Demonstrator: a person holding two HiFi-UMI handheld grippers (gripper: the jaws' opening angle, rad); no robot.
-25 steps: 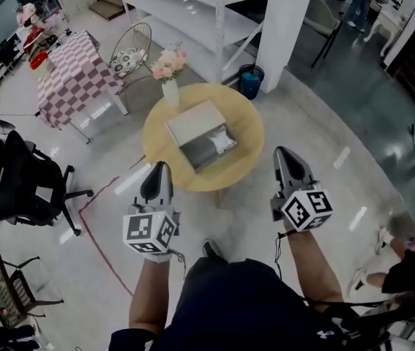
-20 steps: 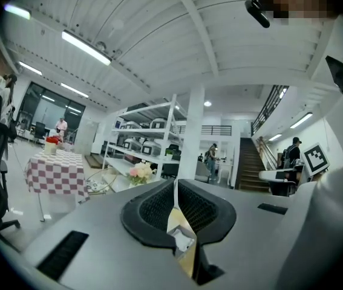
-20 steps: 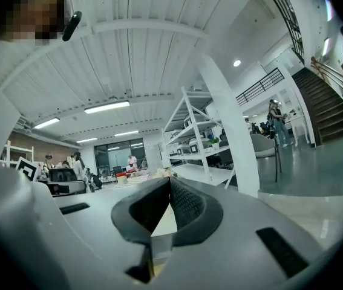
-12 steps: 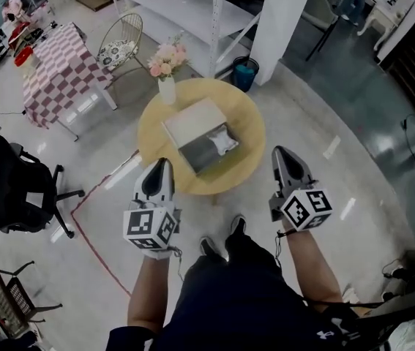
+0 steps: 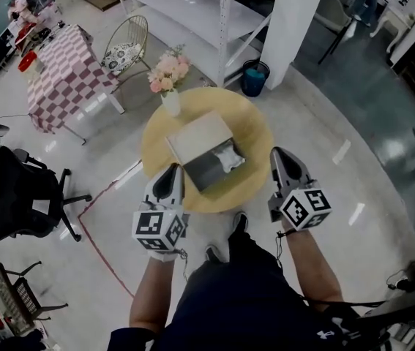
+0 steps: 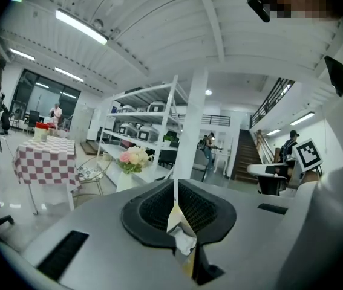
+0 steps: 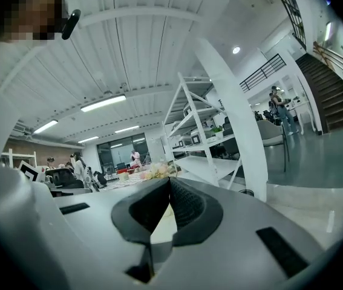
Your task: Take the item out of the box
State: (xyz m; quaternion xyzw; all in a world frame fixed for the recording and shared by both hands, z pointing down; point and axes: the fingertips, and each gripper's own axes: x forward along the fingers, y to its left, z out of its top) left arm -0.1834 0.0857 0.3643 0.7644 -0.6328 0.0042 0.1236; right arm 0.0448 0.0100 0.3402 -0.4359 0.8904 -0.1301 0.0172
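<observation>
My left gripper (image 5: 169, 175) and right gripper (image 5: 282, 159) are closed, empty. The item (image 5: 229, 154) in the box (image 5: 192, 134) ahead looks soft and light; I'd pinch its top.

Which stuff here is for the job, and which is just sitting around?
For the job:
box
white item inside it
left gripper
right gripper

Just lying about:
vase of flowers
checked table
wire chair
black office chair
blue bin

Head view looks steeply down; gripper views level, sharing shelving (image 7: 207, 162)
</observation>
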